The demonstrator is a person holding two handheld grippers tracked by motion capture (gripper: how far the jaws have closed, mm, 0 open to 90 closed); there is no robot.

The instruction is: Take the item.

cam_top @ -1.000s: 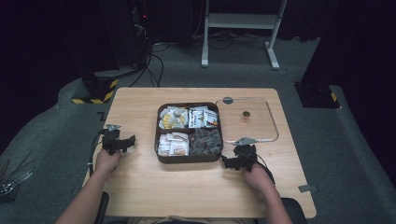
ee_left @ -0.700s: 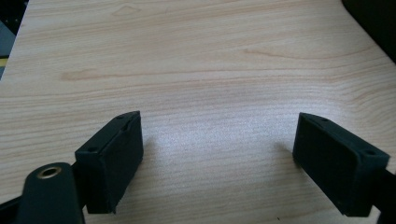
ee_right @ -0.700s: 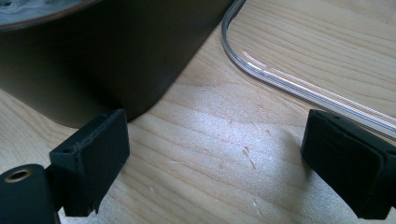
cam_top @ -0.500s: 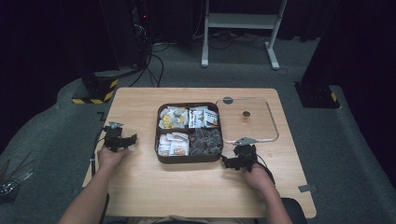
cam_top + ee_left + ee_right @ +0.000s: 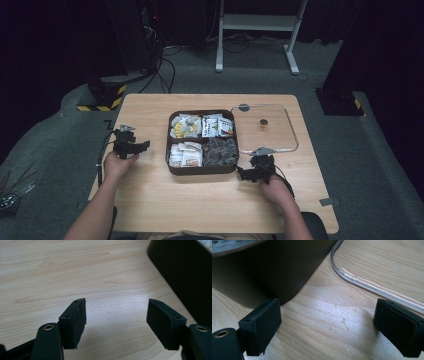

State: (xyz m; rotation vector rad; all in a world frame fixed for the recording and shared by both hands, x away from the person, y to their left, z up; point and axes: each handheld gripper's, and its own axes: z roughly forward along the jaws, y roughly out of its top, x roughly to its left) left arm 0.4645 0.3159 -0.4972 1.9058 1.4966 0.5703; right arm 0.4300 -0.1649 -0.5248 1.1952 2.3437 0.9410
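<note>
Wooden table point(image 5: 210, 200), left gripper point(image 5: 131, 143) raised, jaws closing, empty

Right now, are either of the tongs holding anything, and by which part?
Nothing is held. The left tongs and the right tongs both stand open over bare table; the left have just been closing.

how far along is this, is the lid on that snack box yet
Not yet. Done: the clear lid is off and lies flat on the table right of the brown four-compartment box, whose snacks sit exposed. In hand: nothing. The left gripper has just been closing partway over bare wood, nothing between its jaws; the right gripper stands open by the box's near right corner and the lid's edge. Left: any handling of box or lid.
</note>
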